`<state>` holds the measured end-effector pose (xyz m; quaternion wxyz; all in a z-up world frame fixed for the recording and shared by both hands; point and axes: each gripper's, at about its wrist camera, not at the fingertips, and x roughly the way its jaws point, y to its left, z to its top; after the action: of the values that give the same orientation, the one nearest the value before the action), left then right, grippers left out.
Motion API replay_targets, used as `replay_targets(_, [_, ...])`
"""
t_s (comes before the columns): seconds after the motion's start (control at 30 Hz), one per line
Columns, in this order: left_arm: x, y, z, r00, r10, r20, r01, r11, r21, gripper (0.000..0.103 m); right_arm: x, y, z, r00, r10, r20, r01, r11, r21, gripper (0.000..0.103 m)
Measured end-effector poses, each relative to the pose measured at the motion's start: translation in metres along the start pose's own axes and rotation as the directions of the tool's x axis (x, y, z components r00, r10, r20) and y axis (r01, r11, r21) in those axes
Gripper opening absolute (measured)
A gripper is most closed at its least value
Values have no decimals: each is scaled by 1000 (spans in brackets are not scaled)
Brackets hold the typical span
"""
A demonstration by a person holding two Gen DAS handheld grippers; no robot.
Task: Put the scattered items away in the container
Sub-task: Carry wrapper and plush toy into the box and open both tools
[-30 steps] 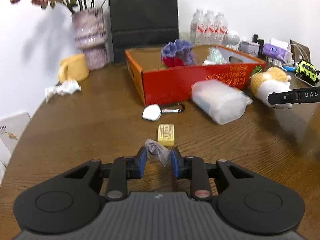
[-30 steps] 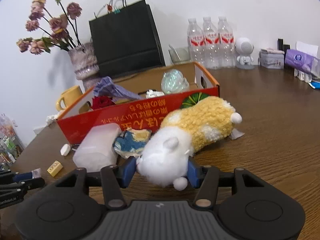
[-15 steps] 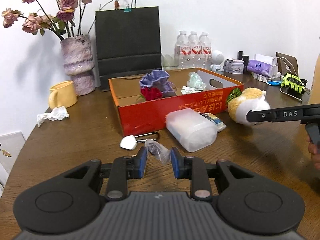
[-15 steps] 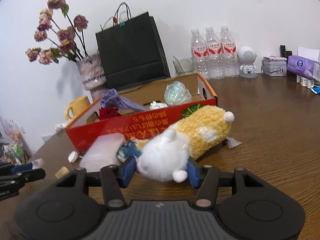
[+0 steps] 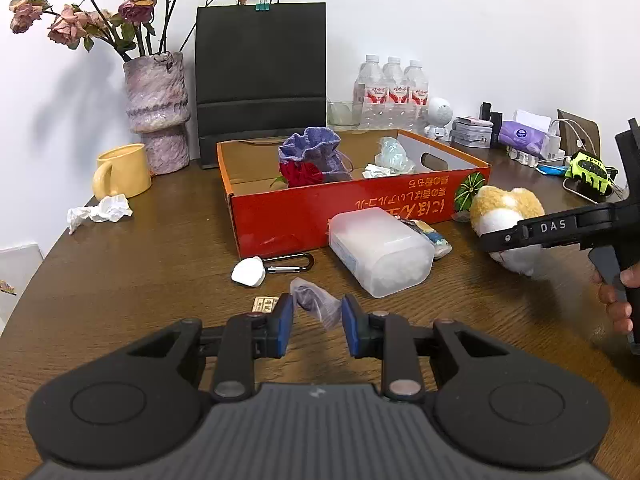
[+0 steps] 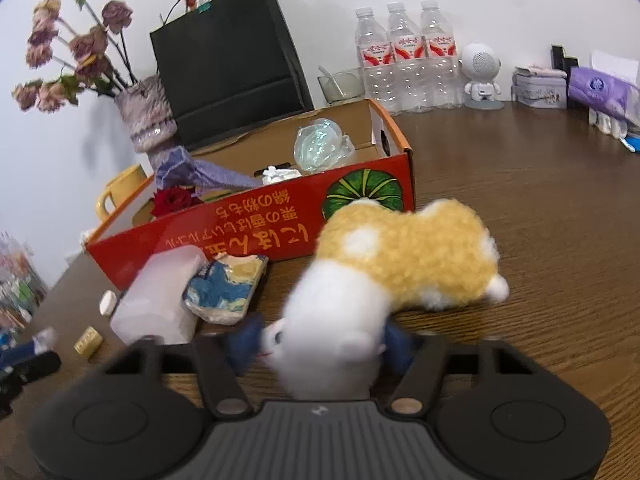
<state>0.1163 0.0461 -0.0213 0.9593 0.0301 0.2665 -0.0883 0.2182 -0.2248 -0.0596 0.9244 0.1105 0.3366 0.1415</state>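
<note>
My left gripper (image 5: 314, 309) is shut on a crinkled clear wrapper (image 5: 312, 300), held just above the table in front of the red cardboard box (image 5: 360, 208). My right gripper (image 6: 324, 340) is shut on the white head of a yellow and white plush toy (image 6: 404, 256). The toy's body stretches toward the box's near right corner (image 6: 400, 176). In the left wrist view the plush toy (image 5: 506, 204) sits right of the box, with a black finger (image 5: 552, 227) of the right gripper across it. The box holds a purple pouch (image 5: 316, 154), a red rose (image 5: 300, 174) and crumpled plastic (image 6: 320, 144).
On the table before the box lie a translucent plastic tub (image 5: 380, 256), a blue and yellow pouch (image 6: 224, 288), a white tag on a carabiner (image 5: 249, 273) and a small yellow block (image 5: 266, 303). A crumpled tissue (image 5: 100, 212), a yellow mug (image 5: 120, 170), a vase, a black bag and bottles stand behind.
The left gripper has lifted slightly and tilted up with the wrapper still pinched. The right gripper has shifted with the plush toy, whose body now swings out to the right.
</note>
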Motion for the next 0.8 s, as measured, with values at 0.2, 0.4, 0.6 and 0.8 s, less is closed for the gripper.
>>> replay_targets(0.2, [-12, -1, 9, 998, -8, 61, 9, 1000, -13, 27, -28, 0, -4, 995, 25, 94, -23, 999, -26, 57])
replay_targets(0.4, [-18, -4, 44, 990, -10, 138, 13, 1000, -20, 27, -51, 9, 19, 978, 85, 189, -72, 994, -76, 53])
replay_targets(0.6, [1, 1, 84, 984, -14, 176, 23, 998, -53, 27, -54, 19, 54, 955, 134, 264, -106, 988, -115, 49])
replay_targets(0.8, [27, 2, 113, 983, -30, 180, 44, 996, -75, 27, -42, 33, 90, 937, 160, 309, -115, 981, -157, 46])
